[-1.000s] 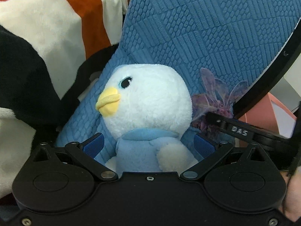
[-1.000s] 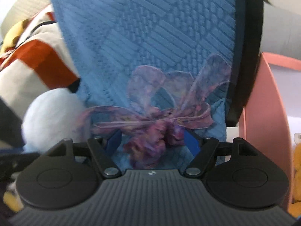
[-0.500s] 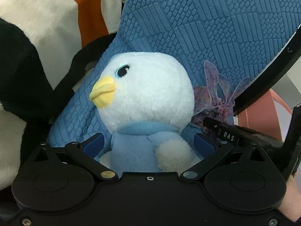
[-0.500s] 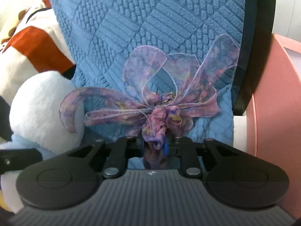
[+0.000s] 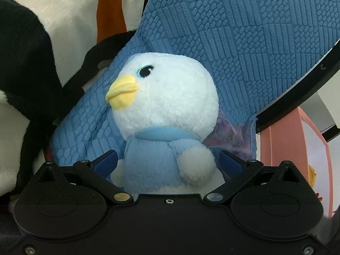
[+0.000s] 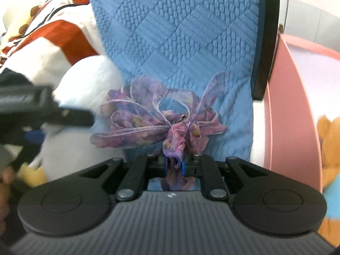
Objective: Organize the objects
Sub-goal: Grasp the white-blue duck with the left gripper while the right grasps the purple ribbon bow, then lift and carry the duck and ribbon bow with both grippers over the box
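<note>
A white and light-blue plush penguin (image 5: 167,114) with a yellow beak sits against a blue quilted chair cushion (image 5: 244,42). My left gripper (image 5: 167,164) stands wide, its blue fingers on either side of the penguin's body; I cannot tell whether they press it. A purple ribbon bow (image 6: 161,123) lies against the same cushion (image 6: 180,31). My right gripper (image 6: 174,167) is shut on the bow's knot. In the right wrist view the penguin (image 6: 85,106) is at the left, with the left gripper's black frame blurred across it.
A white, orange and black plush blanket (image 5: 42,42) lies left of the cushion. A black chair frame (image 5: 297,80) runs along the cushion's right edge. A pink bin wall (image 6: 293,106) stands to the right, with an orange plush toy (image 6: 329,140) beyond it.
My right gripper has closed on the purple bow and now holds it. My left gripper has moved closer around the penguin, its jaws still wide.
</note>
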`<state>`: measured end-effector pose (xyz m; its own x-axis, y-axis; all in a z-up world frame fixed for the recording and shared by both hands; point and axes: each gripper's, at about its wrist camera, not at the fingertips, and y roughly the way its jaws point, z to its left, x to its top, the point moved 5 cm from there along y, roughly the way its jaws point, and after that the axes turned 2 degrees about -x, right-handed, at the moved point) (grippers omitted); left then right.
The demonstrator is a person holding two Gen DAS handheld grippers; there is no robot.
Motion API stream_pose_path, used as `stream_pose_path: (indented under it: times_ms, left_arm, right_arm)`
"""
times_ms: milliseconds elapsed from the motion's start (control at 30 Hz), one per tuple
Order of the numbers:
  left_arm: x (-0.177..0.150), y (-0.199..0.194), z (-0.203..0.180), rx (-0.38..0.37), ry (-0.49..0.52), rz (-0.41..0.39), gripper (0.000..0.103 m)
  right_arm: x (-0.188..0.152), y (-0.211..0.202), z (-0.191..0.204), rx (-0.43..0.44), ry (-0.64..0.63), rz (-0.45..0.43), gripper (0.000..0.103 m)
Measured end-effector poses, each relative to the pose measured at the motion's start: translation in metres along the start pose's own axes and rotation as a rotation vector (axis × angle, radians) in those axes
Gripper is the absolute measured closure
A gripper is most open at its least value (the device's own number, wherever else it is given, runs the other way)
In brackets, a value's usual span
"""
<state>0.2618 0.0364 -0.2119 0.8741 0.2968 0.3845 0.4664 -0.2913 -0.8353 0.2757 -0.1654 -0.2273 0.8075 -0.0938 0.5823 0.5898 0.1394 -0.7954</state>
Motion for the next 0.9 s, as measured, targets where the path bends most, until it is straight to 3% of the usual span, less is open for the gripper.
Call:
stream_pose_path:
  times_ms: [133, 267, 367, 433, 500, 733, 900]
  left_arm:
    - [-0.003, -0.003, -0.001, -0.009, -0.003, 0.001, 0.002]
    - [-0.003, -0.004, -0.001, -0.015, -0.005, 0.003, 0.002]
    - [-0.003, -0.004, 0.000, -0.012, -0.005, 0.002, 0.002]
    - [-0.002, -0.003, 0.000, -0.009, -0.007, 0.005, 0.002]
    - [-0.002, -0.001, 0.001, -0.004, -0.009, 0.008, 0.002]
    - [-0.001, -0.001, -0.001, 0.001, -0.005, 0.000, 0.002]
    - [-0.001, 0.000, -0.001, 0.003, 0.000, 0.004, 0.002]
  right_arm:
    - [-0.016, -0.004, 0.008, -0.010, -0.021, 0.020, 0.088]
    - [-0.021, -0.009, 0.013, -0.021, -0.067, 0.007, 0.077]
    - [-0.017, -0.013, 0.015, -0.022, -0.093, 0.007, 0.076]
    - [-0.013, -0.015, 0.011, -0.009, -0.066, -0.005, 0.063]
    - [-0.011, -0.015, 0.008, 0.012, -0.030, -0.016, 0.035]
    - [-0.006, 0.007, 0.012, -0.033, -0.064, -0.063, 0.037]
    - [-0.007, 0.036, 0.001, -0.032, -0.008, -0.011, 0.038]
